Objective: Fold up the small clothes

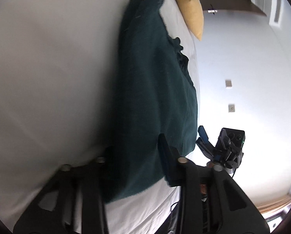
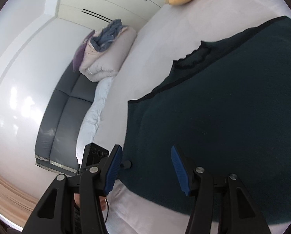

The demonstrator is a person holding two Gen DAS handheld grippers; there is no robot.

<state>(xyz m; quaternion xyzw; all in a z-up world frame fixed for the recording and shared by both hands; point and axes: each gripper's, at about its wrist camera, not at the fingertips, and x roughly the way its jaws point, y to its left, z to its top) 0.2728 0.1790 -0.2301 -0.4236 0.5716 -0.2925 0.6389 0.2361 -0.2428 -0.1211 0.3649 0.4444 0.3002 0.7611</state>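
Note:
A dark green garment (image 1: 155, 89) lies spread flat on the white bed (image 1: 38, 78). My left gripper (image 1: 135, 156) is at the garment's near edge. Cloth fills the gap between its jaws, and its left finger is mostly hidden behind the fabric. In the right wrist view the same garment (image 2: 223, 117) covers the right half of the frame. My right gripper (image 2: 145, 167) stands open over the garment's near hem, with nothing pinched between its blue pads (image 2: 113, 173). The right gripper (image 1: 205, 142) also shows in the left wrist view, just off the garment's corner.
A yellow pillow (image 1: 190, 9) lies at the head of the bed beyond the garment. A folded pale quilt with blue cloth on top (image 2: 106, 52) sits on a dark grey sofa (image 2: 63, 105) beside the bed. White wardrobe doors (image 2: 106, 3) stand behind it.

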